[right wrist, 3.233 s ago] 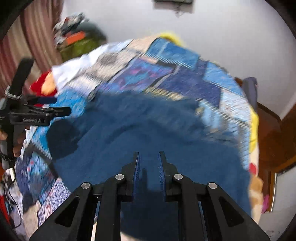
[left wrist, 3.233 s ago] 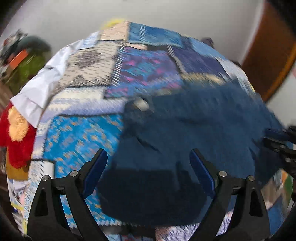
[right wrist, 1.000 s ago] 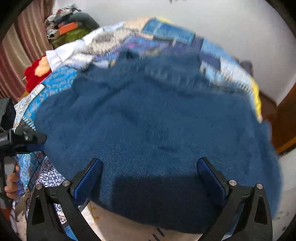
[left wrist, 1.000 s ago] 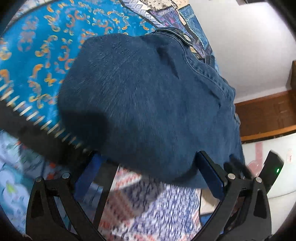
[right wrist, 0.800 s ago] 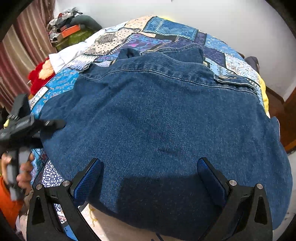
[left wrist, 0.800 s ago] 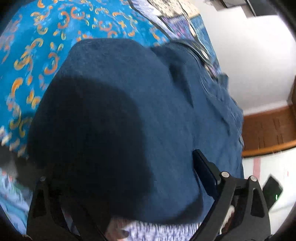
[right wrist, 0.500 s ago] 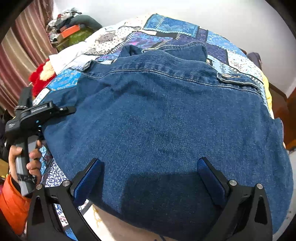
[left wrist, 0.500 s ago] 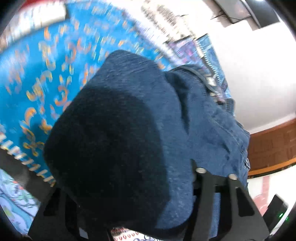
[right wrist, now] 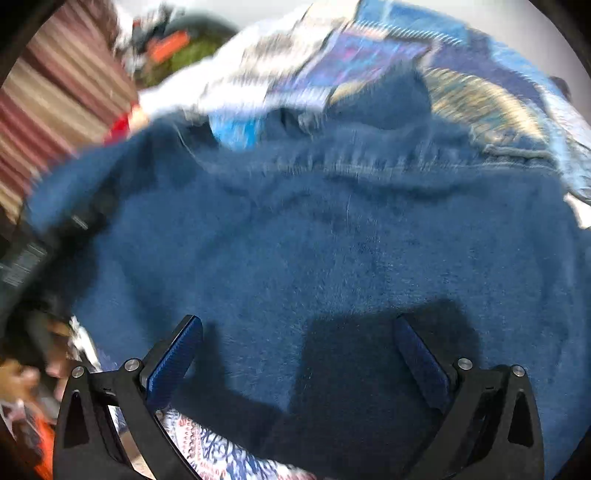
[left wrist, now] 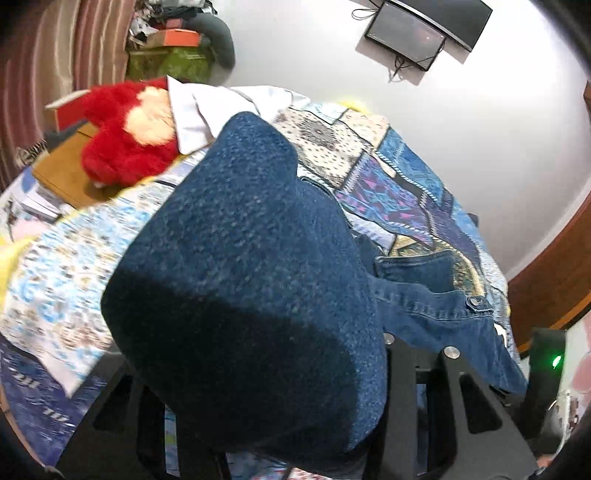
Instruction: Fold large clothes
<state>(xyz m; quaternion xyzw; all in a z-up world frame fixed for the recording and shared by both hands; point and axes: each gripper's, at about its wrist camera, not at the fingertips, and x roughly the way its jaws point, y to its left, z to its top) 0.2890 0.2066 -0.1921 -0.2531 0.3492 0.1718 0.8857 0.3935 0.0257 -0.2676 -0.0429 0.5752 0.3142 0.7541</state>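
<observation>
A bed covered by a patchwork quilt (left wrist: 399, 177) in blues, purples and cream. A denim jacket (right wrist: 351, 251) lies spread on it directly ahead of the right gripper (right wrist: 295, 354). A white cloth (left wrist: 221, 107) rests beyond.

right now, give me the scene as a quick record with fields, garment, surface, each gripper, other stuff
garment: denim jacket, dark blue, spread over the bed, one corner lifted
surface: patchwork quilt on a bed
left gripper: left gripper mostly hidden by the raised denim fold draped over it; appears shut on the cloth
right gripper: right gripper open, fingers wide apart above the jacket, holding nothing
view quality: right wrist view is motion-blurred
other: red plush toy and white cloth at the bed's far side; wall screen
</observation>
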